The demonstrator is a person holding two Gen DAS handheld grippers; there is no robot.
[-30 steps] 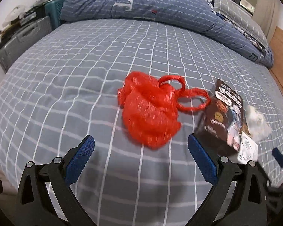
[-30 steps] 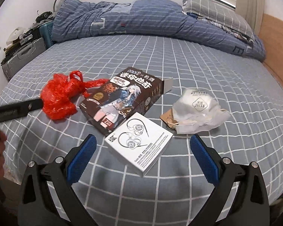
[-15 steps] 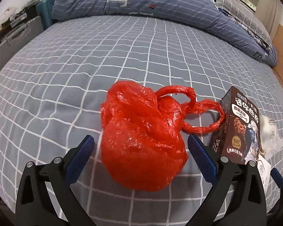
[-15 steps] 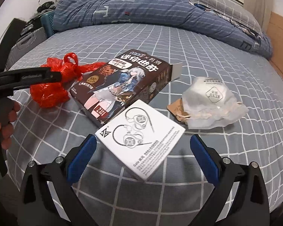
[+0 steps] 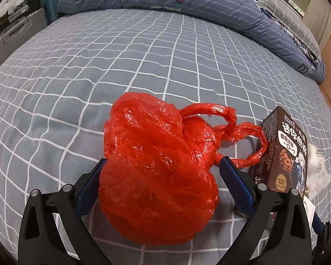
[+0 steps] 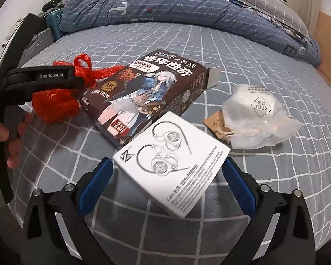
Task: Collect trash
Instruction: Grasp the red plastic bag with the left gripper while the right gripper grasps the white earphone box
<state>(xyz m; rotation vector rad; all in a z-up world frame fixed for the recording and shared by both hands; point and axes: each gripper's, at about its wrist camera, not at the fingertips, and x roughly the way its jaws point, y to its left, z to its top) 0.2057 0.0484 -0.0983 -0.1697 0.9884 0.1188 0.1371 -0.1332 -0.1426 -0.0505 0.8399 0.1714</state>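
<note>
On the checked bedsheet, my spread left gripper straddles the red plastic bag; thin film may slip on closing. Right gripper, spread, brackets the white earphone box.

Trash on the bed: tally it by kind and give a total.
Plastic bags: 2, a red bag and a clear bag
Boxes: 2, a brown box and a white box
Total: 4
</note>
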